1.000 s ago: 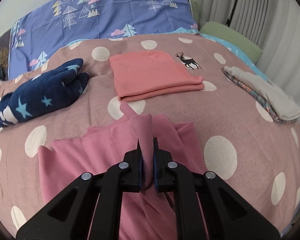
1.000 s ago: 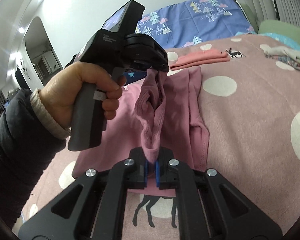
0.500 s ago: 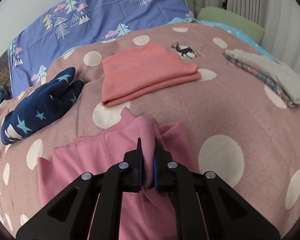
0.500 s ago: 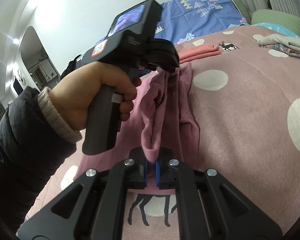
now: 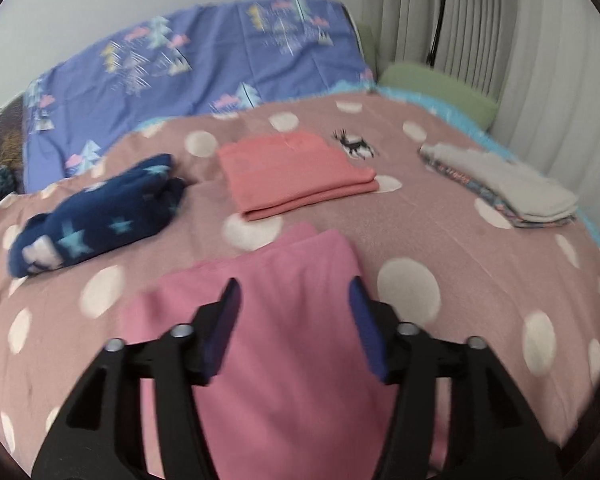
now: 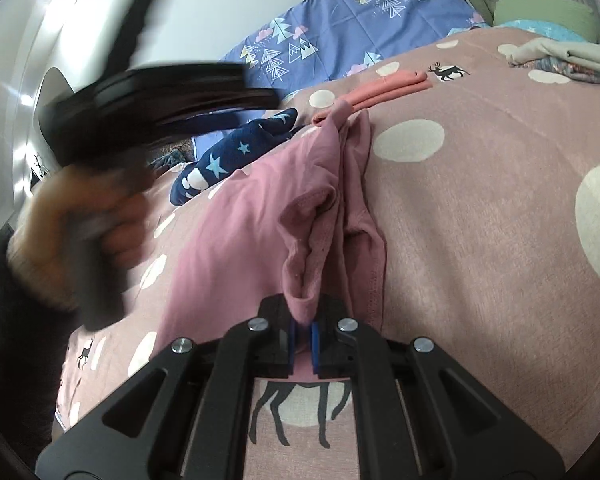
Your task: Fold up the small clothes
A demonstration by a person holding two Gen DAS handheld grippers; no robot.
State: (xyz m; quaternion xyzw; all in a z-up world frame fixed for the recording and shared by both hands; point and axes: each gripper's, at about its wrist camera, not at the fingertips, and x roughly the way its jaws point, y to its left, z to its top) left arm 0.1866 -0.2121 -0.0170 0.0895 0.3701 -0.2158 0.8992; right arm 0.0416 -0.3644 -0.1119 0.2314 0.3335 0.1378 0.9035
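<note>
Now left gripper [image 5: 294,320] off pink garment [image 5: 300,360]

Left wrist view: looks from behind the left claw [image 5: 294,320], forward and down along the bed [image 5: 440,208] toward the blue pillow [image 5: 220,64] and curtains; blurred.
Right wrist view: sits low, close over the pink garment [image 6: 260,216], behind the right claw [image 6: 303,334], facing the same pillow end.
Shared: pink garment, folded coral garment [image 5: 296,172], navy star garment [image 5: 96,216], grey stack [image 5: 508,184], deer print, pillow.
Cross-sight: right view catches the left hand [image 6: 80,220], blurred.
</note>
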